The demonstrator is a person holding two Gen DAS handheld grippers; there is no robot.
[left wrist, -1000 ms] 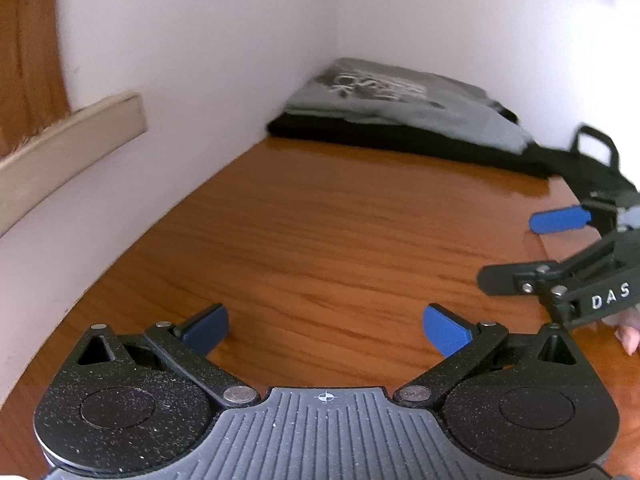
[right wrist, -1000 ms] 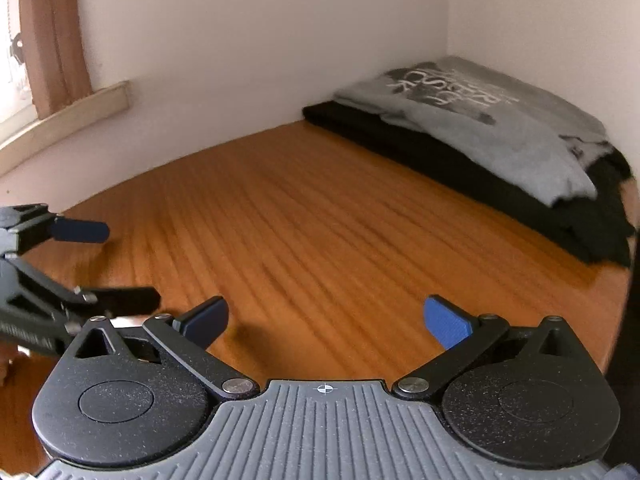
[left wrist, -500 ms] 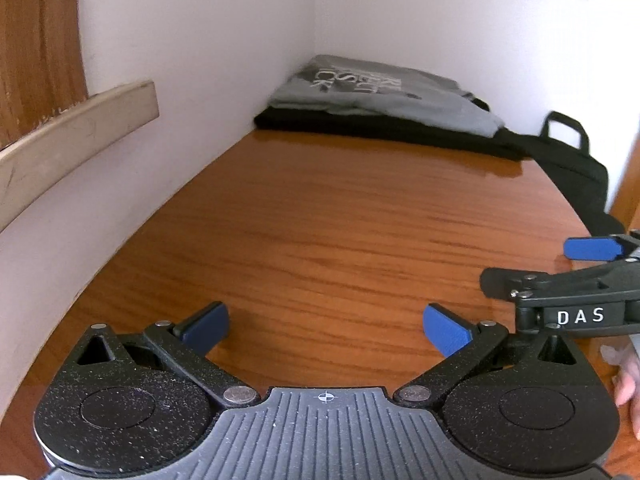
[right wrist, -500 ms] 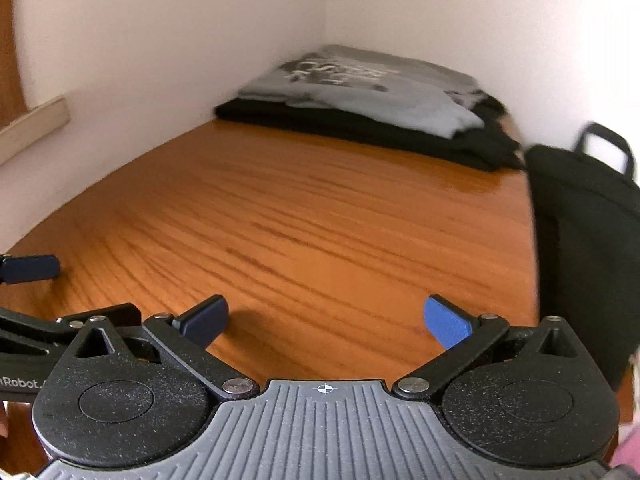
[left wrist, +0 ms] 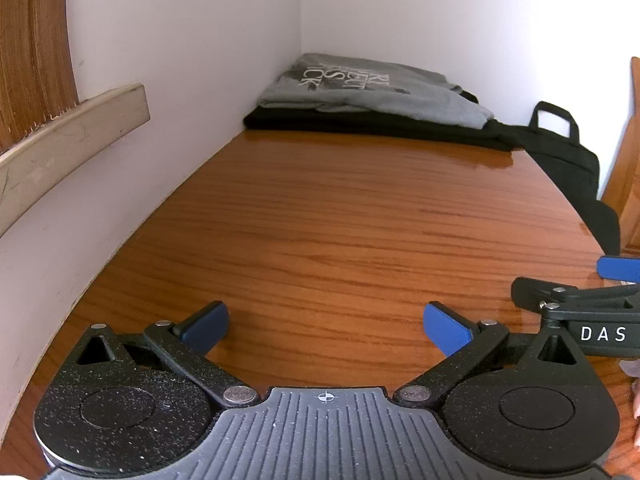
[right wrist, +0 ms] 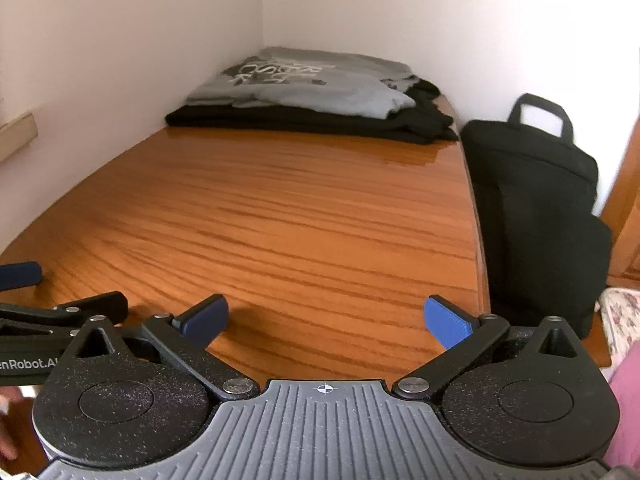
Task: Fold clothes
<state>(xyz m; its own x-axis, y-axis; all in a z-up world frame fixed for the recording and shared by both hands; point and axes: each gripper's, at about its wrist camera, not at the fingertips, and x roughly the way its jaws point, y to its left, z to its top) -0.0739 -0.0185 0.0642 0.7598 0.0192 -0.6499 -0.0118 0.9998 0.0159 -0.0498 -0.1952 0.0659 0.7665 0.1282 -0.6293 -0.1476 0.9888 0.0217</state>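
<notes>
1. Left tongs (left wrist: 326,326): jaws spread wide, nothing between them, low over the bare wooden surface (left wrist: 360,232) at the bottom of the frame.
2. Right tongs (right wrist: 326,322): likewise spread and empty, just beside the left pair, which shows at the lower left edge of the right view.
3. Task's things at the upper centre, in the far corner against the white walls: a grey printed shirt (left wrist: 372,90), folded, atop a folded black garment (right wrist: 312,122), well apart from both tongs.
4. Probably between garments; no loose cloth on the surface in either view.
5. Next garment best taken with both tongs at matching corners or shoulders, pinching a single layer, laid flat on the open middle of the surface before any fold.
6. Black bag (right wrist: 532,208) at the right edge, off the surface's side, handle up; contents hidden, cannot tell what is inside.
7. Floral fabric (right wrist: 620,320) at the lower right, only partly seen.
</notes>
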